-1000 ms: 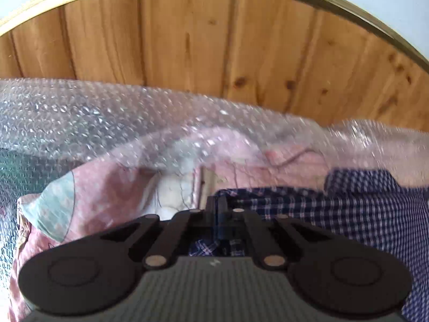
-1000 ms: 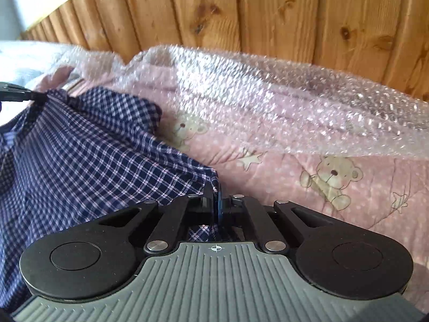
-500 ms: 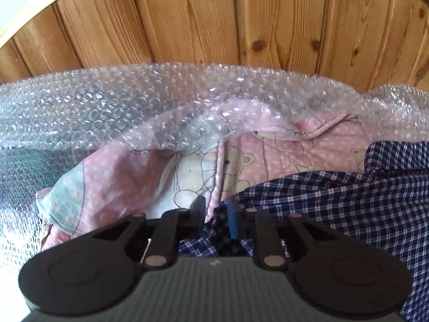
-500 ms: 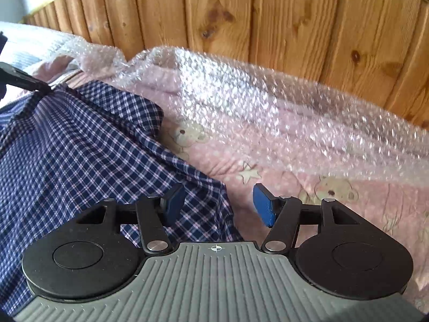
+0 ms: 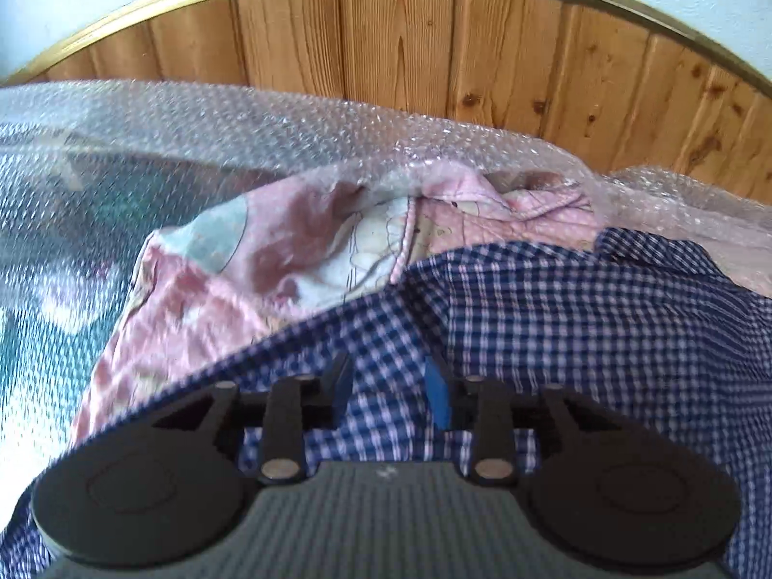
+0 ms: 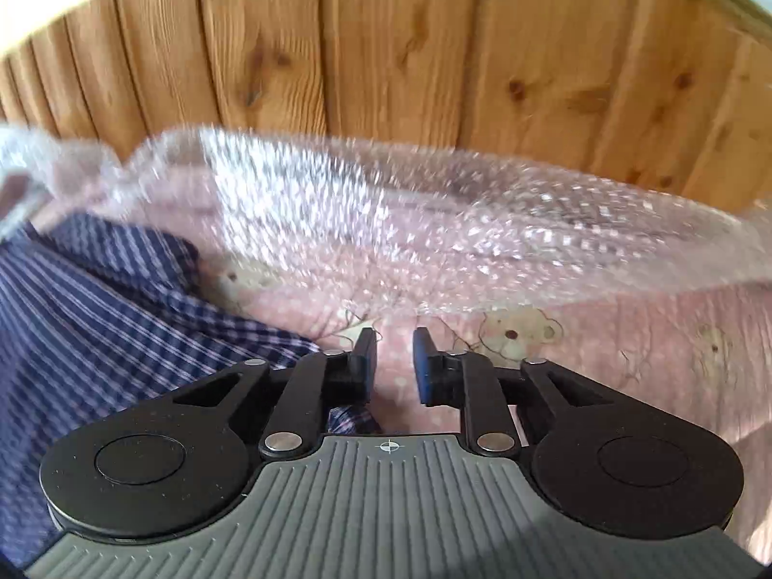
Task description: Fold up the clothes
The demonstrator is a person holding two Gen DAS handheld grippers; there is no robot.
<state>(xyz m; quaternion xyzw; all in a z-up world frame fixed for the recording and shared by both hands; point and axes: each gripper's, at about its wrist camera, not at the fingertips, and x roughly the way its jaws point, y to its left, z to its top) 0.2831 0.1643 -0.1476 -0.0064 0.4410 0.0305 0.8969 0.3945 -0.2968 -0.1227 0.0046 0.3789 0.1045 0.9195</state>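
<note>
Grippers: your left gripper stands spread over the checked shirt, nothing pinched | your right gripper spread, shirt lying just left of it | beyond: pink bear-print blanket under shirt | bubble wrap | wooden panel wall

Lying rumpled and spread across a pink bear-print blanket: navy-and-white checked shirt, creased into soft folds, one edge bunching up near crinkled bubble wrap.
</note>
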